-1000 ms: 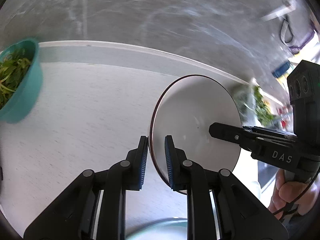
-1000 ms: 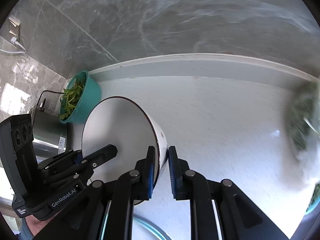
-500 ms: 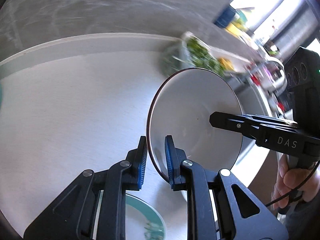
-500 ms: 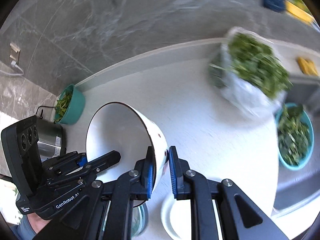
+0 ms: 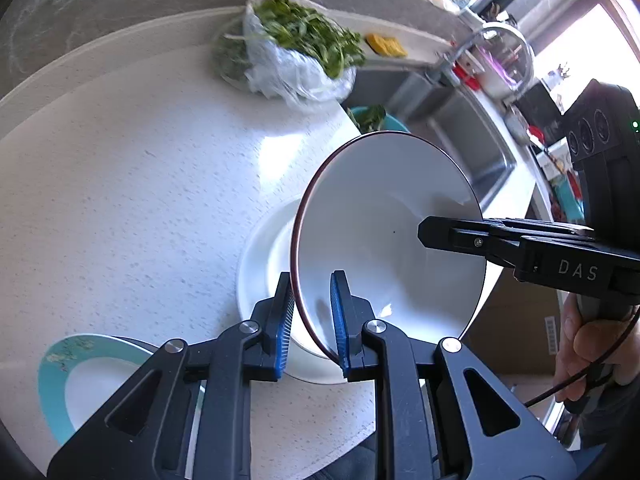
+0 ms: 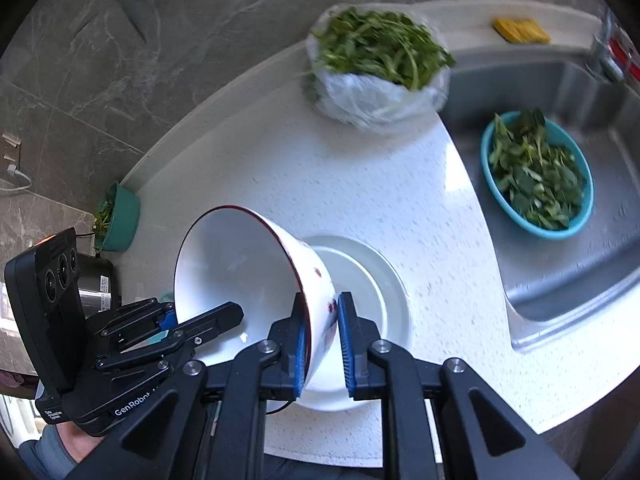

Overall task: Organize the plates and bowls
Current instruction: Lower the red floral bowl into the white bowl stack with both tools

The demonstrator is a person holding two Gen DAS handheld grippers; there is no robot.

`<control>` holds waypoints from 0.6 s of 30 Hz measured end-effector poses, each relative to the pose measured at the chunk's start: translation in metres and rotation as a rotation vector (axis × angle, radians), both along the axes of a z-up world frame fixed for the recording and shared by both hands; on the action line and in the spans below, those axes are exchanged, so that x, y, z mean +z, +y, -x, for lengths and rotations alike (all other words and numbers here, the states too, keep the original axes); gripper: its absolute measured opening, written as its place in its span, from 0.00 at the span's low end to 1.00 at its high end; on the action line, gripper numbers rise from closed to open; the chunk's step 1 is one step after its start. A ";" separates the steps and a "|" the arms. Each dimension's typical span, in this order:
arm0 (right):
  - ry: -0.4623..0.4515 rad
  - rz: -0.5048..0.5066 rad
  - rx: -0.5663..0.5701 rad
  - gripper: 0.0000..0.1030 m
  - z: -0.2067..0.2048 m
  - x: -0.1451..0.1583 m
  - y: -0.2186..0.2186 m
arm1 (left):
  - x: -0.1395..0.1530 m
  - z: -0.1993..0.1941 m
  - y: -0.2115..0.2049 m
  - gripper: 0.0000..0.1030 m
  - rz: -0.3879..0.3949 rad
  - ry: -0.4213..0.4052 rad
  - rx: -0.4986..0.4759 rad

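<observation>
We are holding one white bowl [image 5: 384, 240] between two grippers above a pale counter [image 5: 140, 184]. The left gripper [image 5: 310, 318] is clamping the bowl's near rim, one blue pad inside and one outside; the right gripper [image 6: 323, 340] is clamping the opposite rim the same way. The bowl is tilted on edge, its hollow facing the left gripper's camera, its red-trimmed rim running up from the pads.

We are counting one white plate [image 5: 260, 264] on the counter, directly beneath and just beyond both grippers' fingers, with the bowl hanging over it. One teal-rimmed plate [image 5: 52, 372] is lying to the lower left of the left gripper.

Farther ahead of the grippers, one plastic bag of greens [image 6: 380, 64] is sitting at the counter's far edge. Two teal basins are holding greens: one [image 6: 536, 184] in the sink [image 6: 580, 280] to the right gripper's right, another [image 6: 120, 216] far to its left by the wall.
</observation>
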State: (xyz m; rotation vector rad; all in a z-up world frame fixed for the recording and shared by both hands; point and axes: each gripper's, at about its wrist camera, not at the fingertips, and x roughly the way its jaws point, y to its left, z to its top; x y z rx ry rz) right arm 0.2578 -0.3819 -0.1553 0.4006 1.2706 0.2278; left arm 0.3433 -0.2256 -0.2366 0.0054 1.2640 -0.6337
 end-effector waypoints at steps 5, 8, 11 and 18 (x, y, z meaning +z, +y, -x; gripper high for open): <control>0.029 -0.011 -0.010 0.16 0.007 -0.016 -0.008 | -0.015 0.003 -0.007 0.16 -0.021 0.022 -0.012; 0.045 -0.013 -0.011 0.16 0.008 -0.024 -0.009 | -0.025 0.001 -0.013 0.16 -0.044 0.029 -0.020; 0.062 -0.015 -0.010 0.17 0.009 -0.033 -0.010 | -0.036 -0.001 -0.018 0.16 -0.080 0.033 -0.031; 0.080 0.000 0.000 0.17 0.006 -0.046 -0.010 | -0.053 -0.002 -0.024 0.16 -0.114 0.024 -0.040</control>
